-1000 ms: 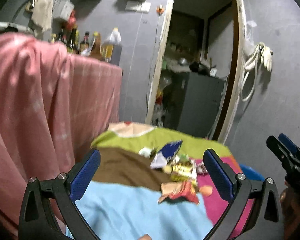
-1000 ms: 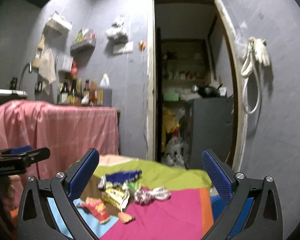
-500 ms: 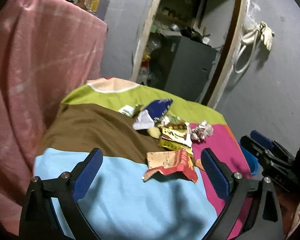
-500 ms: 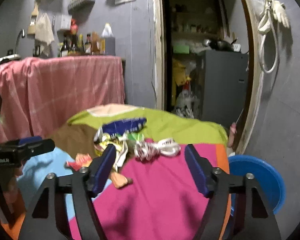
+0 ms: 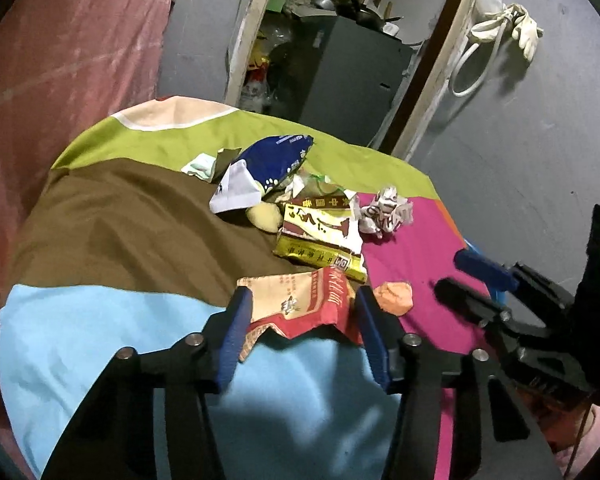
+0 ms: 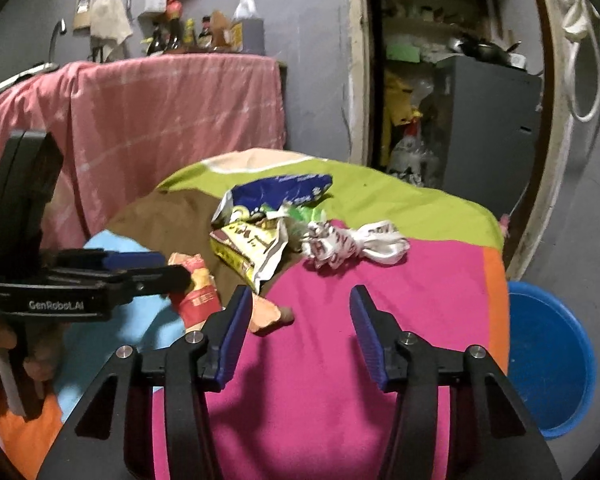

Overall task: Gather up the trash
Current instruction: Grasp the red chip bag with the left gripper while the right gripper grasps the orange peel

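Trash lies in a heap on a table under a patchwork cloth (image 5: 100, 340): a blue bag (image 5: 276, 160), a yellow-brown carton (image 5: 320, 236), a crumpled white wrapper (image 5: 386, 214) and an orange scrap (image 5: 394, 298). My left gripper (image 5: 304, 316) is low over the cloth, its jaws closing with a red and cream wrapper (image 5: 300, 304) between the pads. My right gripper (image 6: 300, 312) hovers over the pink patch, its jaws closing on nothing; the orange scrap (image 6: 266, 314) lies by its left finger. Each gripper shows side-on in the other's view: the right gripper (image 5: 450, 276) and the left gripper (image 6: 176, 268).
A blue basin (image 6: 548, 360) stands on the floor right of the table. A counter draped in pink cloth (image 6: 160, 120), with bottles on top, rises behind on the left. Beyond the table an open doorway shows a dark cabinet (image 6: 492, 120).
Both grippers have tipped downward and come closer to the table. Both pairs of jaws have narrowed from wide open, and the red wrapper now sits between the left pads.
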